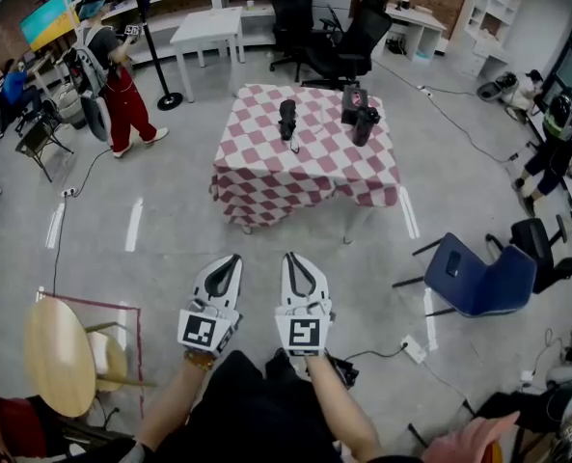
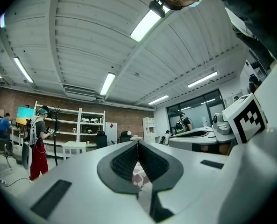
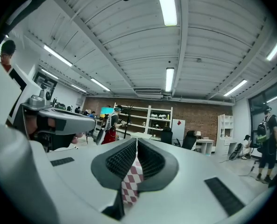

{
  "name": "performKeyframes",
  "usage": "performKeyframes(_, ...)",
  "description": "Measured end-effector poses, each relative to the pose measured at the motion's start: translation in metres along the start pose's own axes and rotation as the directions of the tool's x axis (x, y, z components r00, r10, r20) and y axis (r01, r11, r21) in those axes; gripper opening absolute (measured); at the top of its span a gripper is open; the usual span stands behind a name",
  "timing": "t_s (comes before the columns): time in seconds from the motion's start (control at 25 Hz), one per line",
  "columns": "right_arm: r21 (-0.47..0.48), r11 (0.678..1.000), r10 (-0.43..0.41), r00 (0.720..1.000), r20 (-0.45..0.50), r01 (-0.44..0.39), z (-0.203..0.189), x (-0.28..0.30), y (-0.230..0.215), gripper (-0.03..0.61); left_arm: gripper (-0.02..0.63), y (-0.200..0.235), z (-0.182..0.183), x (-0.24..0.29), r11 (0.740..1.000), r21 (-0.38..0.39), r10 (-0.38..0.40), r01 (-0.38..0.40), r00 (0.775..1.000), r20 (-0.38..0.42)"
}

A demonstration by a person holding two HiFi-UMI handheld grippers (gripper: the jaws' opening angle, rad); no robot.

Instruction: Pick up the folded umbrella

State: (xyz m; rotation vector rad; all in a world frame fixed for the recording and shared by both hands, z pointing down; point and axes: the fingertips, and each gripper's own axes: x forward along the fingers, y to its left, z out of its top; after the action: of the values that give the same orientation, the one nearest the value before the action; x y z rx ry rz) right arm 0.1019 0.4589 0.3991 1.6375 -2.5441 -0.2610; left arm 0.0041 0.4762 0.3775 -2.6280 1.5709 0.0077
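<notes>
A folded black umbrella (image 1: pixel 287 119) lies on a small table with a red and white checked cloth (image 1: pixel 266 177), well ahead of me across the floor. My left gripper (image 1: pixel 234 258) and right gripper (image 1: pixel 289 257) are side by side at the bottom of the head view, far short of the table, both pointing level at it. Both are shut with nothing in them. In the left gripper view the jaws of the left gripper (image 2: pixel 138 143) meet, with a sliver of the checked cloth (image 2: pixel 139 175) showing through. The right gripper (image 3: pixel 136 141) shows the same, with the cloth (image 3: pixel 131 183) below.
Two other black objects (image 1: pixel 359 112) stand on the table's right part. A blue chair (image 1: pixel 478 278) is at the right, black office chairs (image 1: pixel 334 37) behind the table, a white table (image 1: pixel 208 27) beyond. A person in red trousers (image 1: pixel 122 90) stands at the left. A power strip (image 1: pixel 413 348) and cables lie on the floor.
</notes>
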Motion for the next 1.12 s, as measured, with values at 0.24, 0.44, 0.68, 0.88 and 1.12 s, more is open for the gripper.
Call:
performKeyframes(0.24, -0.007, 1.0, 0.012, 1.0, -0.027, -0.013, -0.015, 0.053, -0.016, 0.017, 0.015, 0.032, -0.016, 0.048, 1.0, -0.028, 0.007, -0.007, 1.0, 0.027)
performKeyframes(0.44, -0.03, 1.0, 0.005, 0.999, -0.037, -0.006, -0.022, 0.113, -0.022, 0.017, 0.015, 0.078, -0.029, 0.092, 0.999, -0.035, 0.005, -0.004, 1.0, 0.009)
performKeyframes(0.68, -0.054, 0.998, -0.018, 0.999, -0.05, 0.015, -0.015, 0.194, -0.024, 0.017, 0.015, 0.136, -0.032, 0.148, 0.998, -0.046, -0.046, 0.048, 0.998, 0.052)
performKeyframes(0.88, -0.063, 0.997, -0.049, 0.998, -0.051, 0.046, -0.015, 0.254, -0.019, 0.017, 0.015, 0.18, -0.048, 0.178, 0.995, -0.059, -0.076, 0.079, 0.996, 0.041)
performKeyframes(1.12, -0.084, 0.995, -0.065, 0.995, -0.072, 0.059, -0.023, 0.314, -0.028, 0.017, 0.015, 0.222, -0.059, 0.23, 0.993, -0.066, -0.098, 0.1, 0.995, 0.03)
